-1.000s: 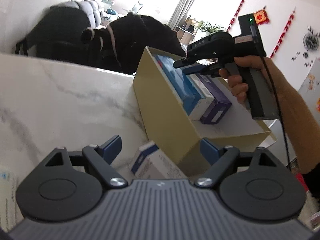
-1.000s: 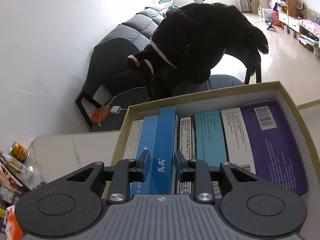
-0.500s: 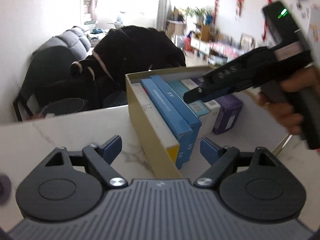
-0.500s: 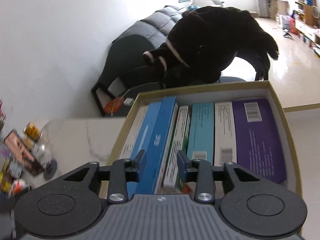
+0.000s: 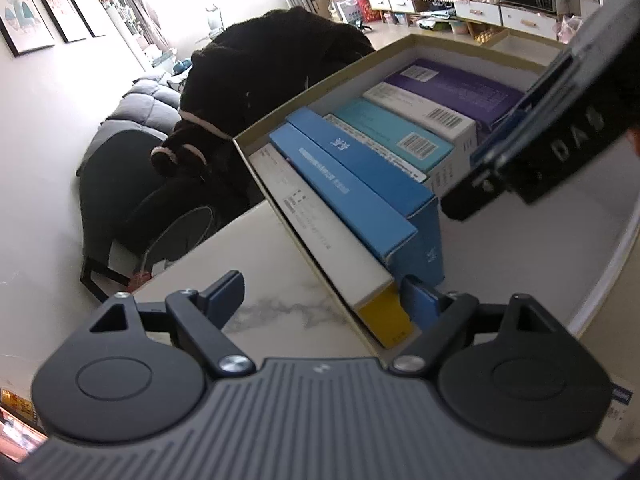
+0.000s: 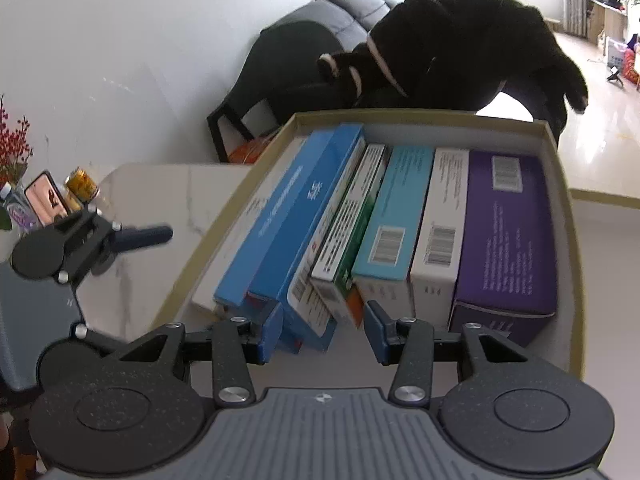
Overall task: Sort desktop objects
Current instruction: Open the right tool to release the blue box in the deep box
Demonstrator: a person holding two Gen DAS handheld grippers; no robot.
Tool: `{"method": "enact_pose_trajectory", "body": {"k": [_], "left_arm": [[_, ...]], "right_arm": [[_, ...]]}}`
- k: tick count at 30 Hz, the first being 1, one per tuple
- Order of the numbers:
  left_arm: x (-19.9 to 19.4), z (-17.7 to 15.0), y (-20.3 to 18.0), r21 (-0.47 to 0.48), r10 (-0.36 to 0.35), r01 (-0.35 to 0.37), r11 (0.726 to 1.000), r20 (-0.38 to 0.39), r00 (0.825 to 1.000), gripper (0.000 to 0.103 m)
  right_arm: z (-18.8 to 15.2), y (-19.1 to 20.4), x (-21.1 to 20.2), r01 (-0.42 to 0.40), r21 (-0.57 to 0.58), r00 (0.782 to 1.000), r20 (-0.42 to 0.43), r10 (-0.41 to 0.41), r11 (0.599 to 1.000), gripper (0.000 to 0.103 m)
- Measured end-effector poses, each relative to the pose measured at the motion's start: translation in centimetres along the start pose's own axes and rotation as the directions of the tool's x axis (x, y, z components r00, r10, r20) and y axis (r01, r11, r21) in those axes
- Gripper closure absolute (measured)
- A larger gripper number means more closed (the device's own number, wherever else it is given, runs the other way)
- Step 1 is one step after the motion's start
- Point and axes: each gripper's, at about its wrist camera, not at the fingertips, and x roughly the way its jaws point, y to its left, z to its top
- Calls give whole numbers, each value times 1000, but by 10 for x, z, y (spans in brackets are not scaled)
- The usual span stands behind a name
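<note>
A shallow cardboard tray (image 6: pixel 562 216) is seen on the marble worktop (image 5: pixel 276 256), filled with a row of upright cartons: two blue boxes (image 6: pixel 288 216), a green-and-white box (image 6: pixel 348 232), a teal box (image 6: pixel 396 216), a white box (image 6: pixel 442 220) and a purple box (image 6: pixel 512 232). The right gripper (image 6: pixel 320 334) is held at the tray's near end, its fingers moderately parted and gripping nothing. The left gripper (image 5: pixel 320 296) is spread wide across the tray's near corner, empty. A black plush toy (image 6: pixel 448 48) lies beyond the worktop.
</note>
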Motion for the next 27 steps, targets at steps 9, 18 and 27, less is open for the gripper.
{"method": "enact_pose_trajectory", "body": {"k": [9, 18, 27], "left_arm": [[6, -1, 5, -75, -15, 16, 997, 10, 1000, 17], [2, -7, 5, -129, -22, 25, 991, 30, 999, 18], [-32, -29, 18, -179, -107, 129, 975, 127, 986, 18]], "right_arm": [[-2, 3, 17, -19, -7, 1000, -20, 19, 1000, 54], [-2, 0, 21, -39, 34, 999, -12, 39, 999, 54], [5, -3, 17, -117, 62, 990, -75, 121, 991, 49]]}}
